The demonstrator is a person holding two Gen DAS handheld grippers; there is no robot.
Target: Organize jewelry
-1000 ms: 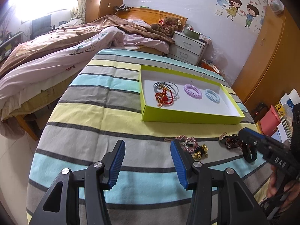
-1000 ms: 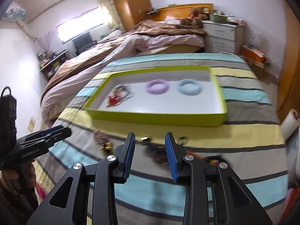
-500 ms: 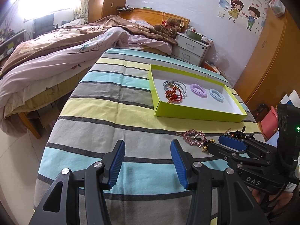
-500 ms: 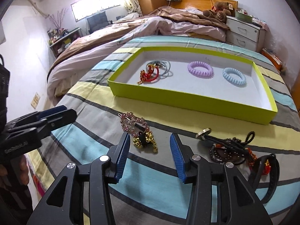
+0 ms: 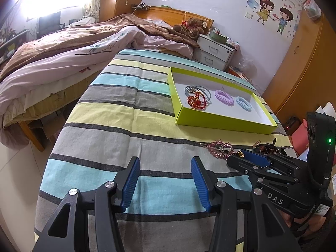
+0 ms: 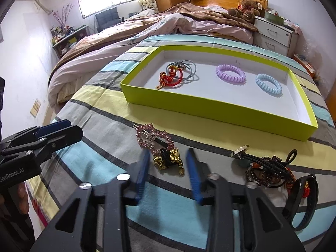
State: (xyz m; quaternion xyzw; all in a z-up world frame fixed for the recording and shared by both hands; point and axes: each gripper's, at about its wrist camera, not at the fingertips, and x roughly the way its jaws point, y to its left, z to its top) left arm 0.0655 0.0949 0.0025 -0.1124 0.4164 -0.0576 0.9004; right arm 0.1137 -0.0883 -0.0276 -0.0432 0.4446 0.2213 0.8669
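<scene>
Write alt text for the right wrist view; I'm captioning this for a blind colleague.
The right gripper, its blurred blue fingers just closing, straddles a gold bell hair tie beside a pink beaded clip on a striped bedspread. Behind, a lime-green tray holds red, lilac and blue bands; dark bracelets lie right.

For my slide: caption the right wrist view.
Right tool closing around gold-bell hair tie beside pink clip, before the green tray.

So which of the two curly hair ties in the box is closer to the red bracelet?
The purple hair tie. It lies in the middle of the box, next to the red bracelet; the blue hair tie lies farther right.
</scene>
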